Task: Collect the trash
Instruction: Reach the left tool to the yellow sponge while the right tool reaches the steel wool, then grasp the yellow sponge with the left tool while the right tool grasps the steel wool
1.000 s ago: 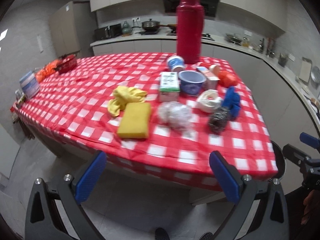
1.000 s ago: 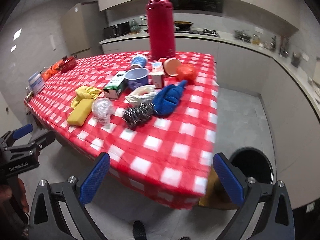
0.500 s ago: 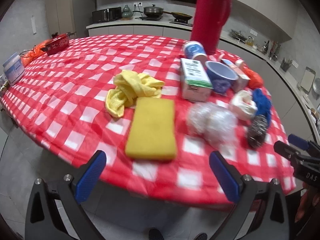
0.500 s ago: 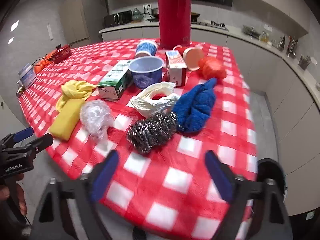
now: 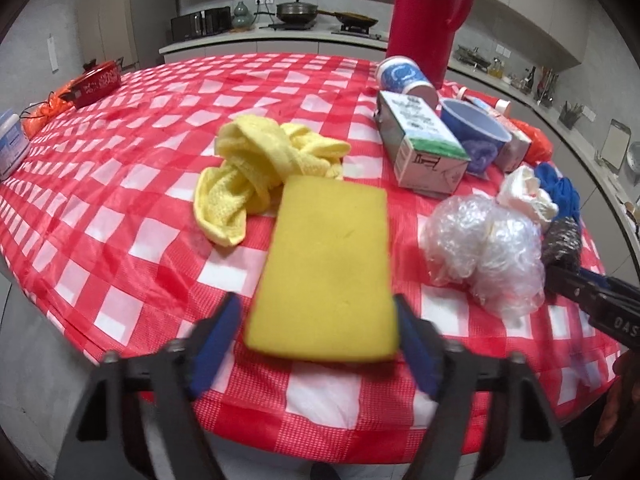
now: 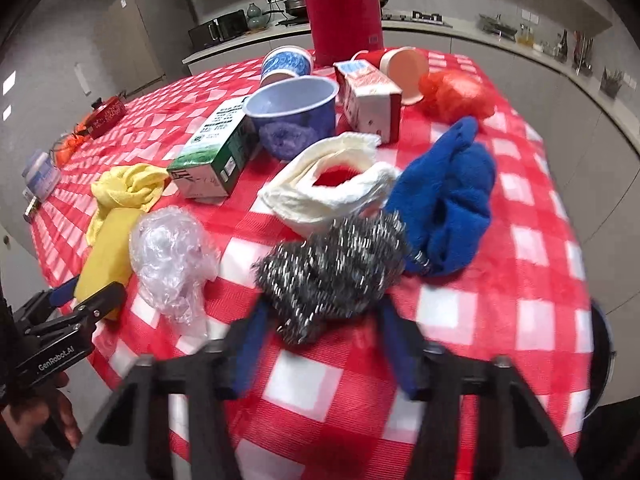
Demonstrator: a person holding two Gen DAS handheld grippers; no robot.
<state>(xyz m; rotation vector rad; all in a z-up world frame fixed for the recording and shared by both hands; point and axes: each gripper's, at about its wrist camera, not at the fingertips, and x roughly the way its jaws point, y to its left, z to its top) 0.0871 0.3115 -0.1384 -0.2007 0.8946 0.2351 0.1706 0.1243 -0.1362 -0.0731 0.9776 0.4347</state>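
A yellow sponge [image 5: 324, 272] lies near the front edge of the red checked table [image 5: 120, 168]. My left gripper [image 5: 316, 336] straddles the sponge's near end, jaws closing, blue pads [image 5: 216, 336] close beside its edges but not pressing. A steel wool scourer [image 6: 332, 268] lies near the table's front. My right gripper [image 6: 324, 340] straddles its near part, jaws closing, pads [image 6: 394, 340] at its sides. A crumpled clear plastic wad [image 5: 484, 248] sits between sponge and scourer. Each gripper shows in the other's view: the left gripper [image 6: 76, 300] and the right gripper [image 5: 592, 284].
Behind lie a yellow cloth [image 5: 264, 160], a green milk carton [image 5: 420, 140], a blue bowl [image 6: 292, 108], a white bag [image 6: 332, 188], a blue cloth [image 6: 444, 196], a red carton [image 6: 368, 96], an orange bag [image 6: 456, 92] and a tall red thermos [image 5: 428, 12]. A dark bin [image 6: 600, 360] stands beside the table.
Both grippers have come forward and down from off the table's edge onto it. Their jaws have narrowed from wide open, the left around the sponge, the right around the scourer.
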